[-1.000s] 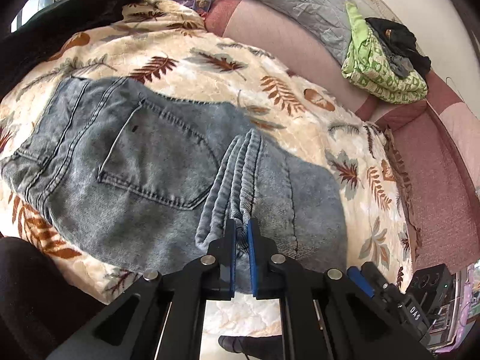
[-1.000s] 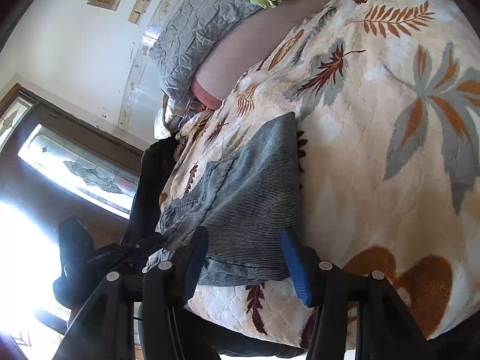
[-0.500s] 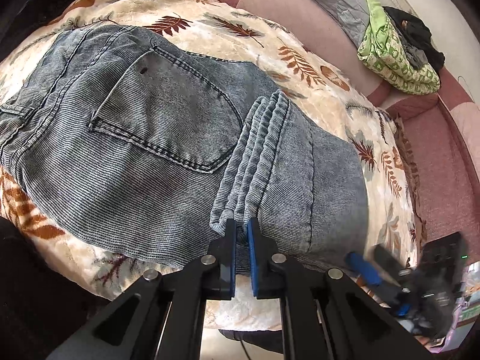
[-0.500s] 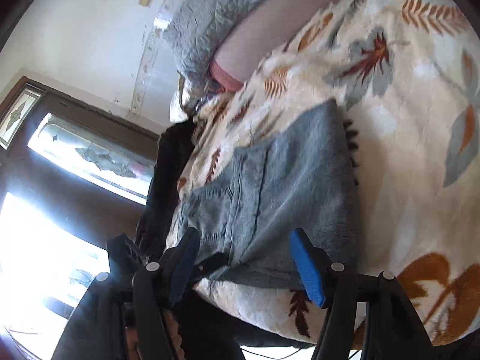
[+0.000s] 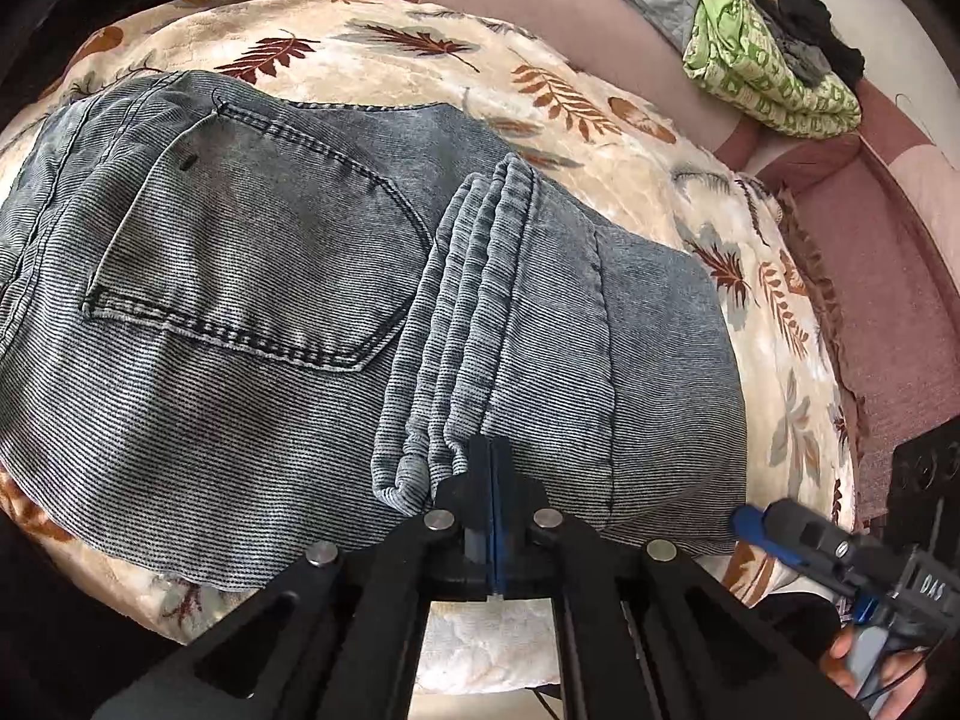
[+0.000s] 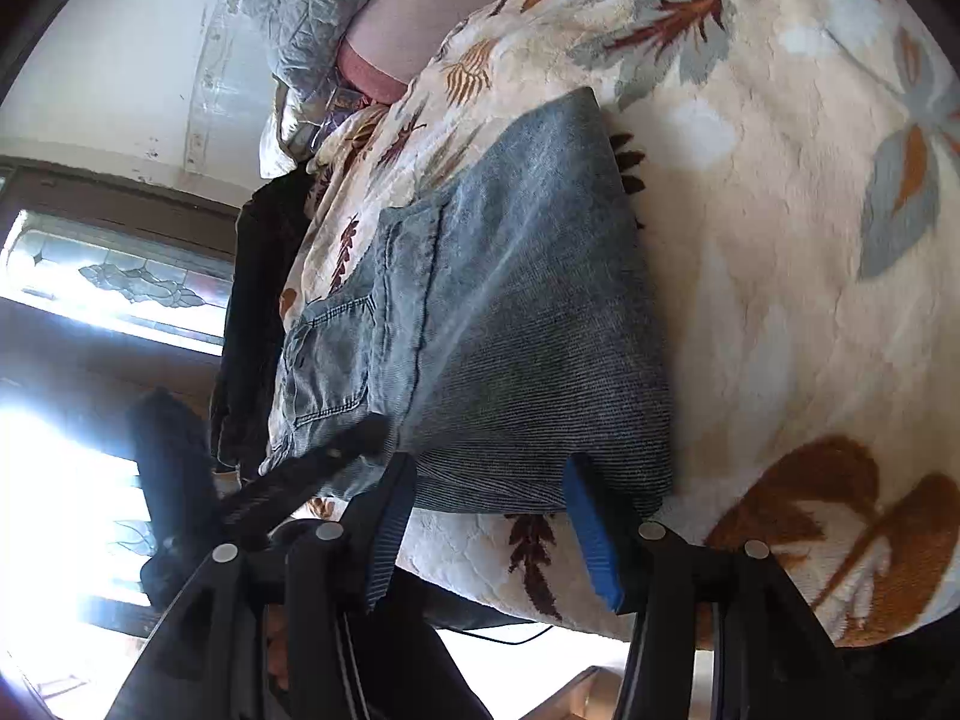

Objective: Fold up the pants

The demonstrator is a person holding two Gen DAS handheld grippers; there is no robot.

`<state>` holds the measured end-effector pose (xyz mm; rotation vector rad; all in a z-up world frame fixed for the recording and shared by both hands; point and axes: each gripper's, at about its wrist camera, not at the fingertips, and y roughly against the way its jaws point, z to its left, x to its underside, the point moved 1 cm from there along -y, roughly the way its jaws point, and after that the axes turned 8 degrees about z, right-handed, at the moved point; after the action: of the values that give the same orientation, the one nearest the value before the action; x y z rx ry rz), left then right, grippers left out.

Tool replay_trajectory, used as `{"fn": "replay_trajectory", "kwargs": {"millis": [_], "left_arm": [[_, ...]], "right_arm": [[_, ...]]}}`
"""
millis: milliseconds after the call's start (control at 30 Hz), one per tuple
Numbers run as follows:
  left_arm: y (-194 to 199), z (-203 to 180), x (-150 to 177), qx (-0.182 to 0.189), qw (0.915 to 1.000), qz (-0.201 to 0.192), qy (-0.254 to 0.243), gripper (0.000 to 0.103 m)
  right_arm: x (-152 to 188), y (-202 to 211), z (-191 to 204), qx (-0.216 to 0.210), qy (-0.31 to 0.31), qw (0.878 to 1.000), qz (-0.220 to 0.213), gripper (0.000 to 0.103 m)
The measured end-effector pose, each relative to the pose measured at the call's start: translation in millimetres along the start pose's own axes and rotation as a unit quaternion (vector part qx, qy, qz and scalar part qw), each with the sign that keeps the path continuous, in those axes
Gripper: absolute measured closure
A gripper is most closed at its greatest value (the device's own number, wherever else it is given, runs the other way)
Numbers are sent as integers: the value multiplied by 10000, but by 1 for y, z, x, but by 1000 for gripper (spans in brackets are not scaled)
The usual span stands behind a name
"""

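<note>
Grey-blue jeans (image 5: 252, 276) lie folded on a leaf-print blanket (image 5: 648, 138), back pocket up, with the stacked leg hems (image 5: 474, 312) laid across them. My left gripper (image 5: 491, 456) is shut at the near end of the hem stack, its tips against the fabric; whether cloth is pinched between them I cannot tell. My right gripper (image 6: 489, 483) is open, its blue pads either side of the near edge of the folded jeans (image 6: 528, 324). It also shows in the left wrist view (image 5: 798, 540) at the lower right.
A green patterned cloth with dark clothes (image 5: 774, 54) sits on the pink sofa back (image 5: 540, 6). A grey pillow (image 6: 312, 6) lies at the far end. A dark garment (image 6: 252, 312) hangs by the window side. The blanket's edge (image 6: 540, 564) runs just under both grippers.
The left gripper has come closer and lower over the jeans, and its fingers have closed fully together. The right gripper moved in toward the jeans' near edge, staying open.
</note>
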<state>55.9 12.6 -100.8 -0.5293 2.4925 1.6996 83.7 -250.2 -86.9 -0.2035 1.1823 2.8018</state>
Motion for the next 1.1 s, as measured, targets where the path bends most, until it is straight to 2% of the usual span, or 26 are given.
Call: {"fn": "replay_trajectory", "kwargs": {"millis": [67, 133, 233, 267, 333, 400, 433, 500, 567, 633, 700, 733, 767, 800, 833, 867, 933, 967, 1000, 1033, 1100], "left_arm": [[1, -1, 0, -8, 10000, -6, -27, 101], [0, 2, 2, 98, 10000, -15, -13, 101], [0, 9, 2, 346, 9994, 3, 63, 101], [-1, 11, 2, 416, 9991, 14, 94, 101], [-2, 12, 2, 483, 9988, 13, 108, 101], [-3, 11, 3, 495, 9987, 2, 91, 101], [-3, 11, 2, 498, 9987, 2, 67, 101], [-2, 13, 2, 575, 9983, 18, 76, 101], [-3, 15, 2, 650, 9979, 33, 78, 101], [-5, 17, 1, 719, 9973, 48, 119, 101], [-5, 17, 1, 724, 9973, 47, 118, 101], [-5, 16, 1, 704, 9975, 37, 99, 101], [-5, 15, 1, 680, 9976, 27, 83, 101], [-5, 14, 0, 663, 9978, 19, 82, 101], [-5, 13, 0, 630, 9980, 27, 81, 101], [-3, 11, 0, 590, 9982, 8, 60, 101], [7, 8, -1, 523, 9986, -114, 44, 101], [12, 4, -3, 470, 9987, -206, 15, 98], [19, 0, -4, 442, 9985, -310, -25, 87], [24, -4, -4, 448, 9981, -416, -62, 69], [26, -9, -4, 384, 9978, -543, -71, 46]], "right_arm": [[-15, 10, 21, 245, 324, 9991, -118, 43], [-38, 9, 41, 358, 555, 9977, -155, 42], [-77, -7, 59, 92, 693, 9975, -113, 41], [-92, -17, 56, 8, 544, 9985, -33, 40], [-118, -43, 35, 108, 137, 9998, 69, 39], [-133, -79, -2, 209, -536, 9974, 439, 38], [-135, -81, -17, -160, -873, 9956, 311, 39], [-136, -66, -15, -417, -935, 9946, 176, 39], [-128, -39, -3, -362, -654, 9972, -77, 39], [-109, -14, 2, -691, -603, 9954, -275, 38], [-81, -1, 2, -927, -581, 9938, -184, 36], [-66, -1, -1, -960, -621, 9934, -138, 34], [-53, -7, -7, -921, -688, 9934, -48, 28], [-42, -19, -17, -711, -773, 9943, 156, 25], [-34, -33, -29, -563, -888, 9939, 334, 27], [-28, -30, -37, -799, -940, 9923, 64, 28], [-28, -22, -38, -985, -1073, 9893, 78, 28], [-29, -16, -34, -938, -980, 9908, 39, 28], [-30, -9, -29, -889, -838, 9925, -50, 28], [-30, -3, -23, -946, -704, 9930, -116, 28], [-29, 4, -21, -1166, -545, 9915, -206, 27]]}}
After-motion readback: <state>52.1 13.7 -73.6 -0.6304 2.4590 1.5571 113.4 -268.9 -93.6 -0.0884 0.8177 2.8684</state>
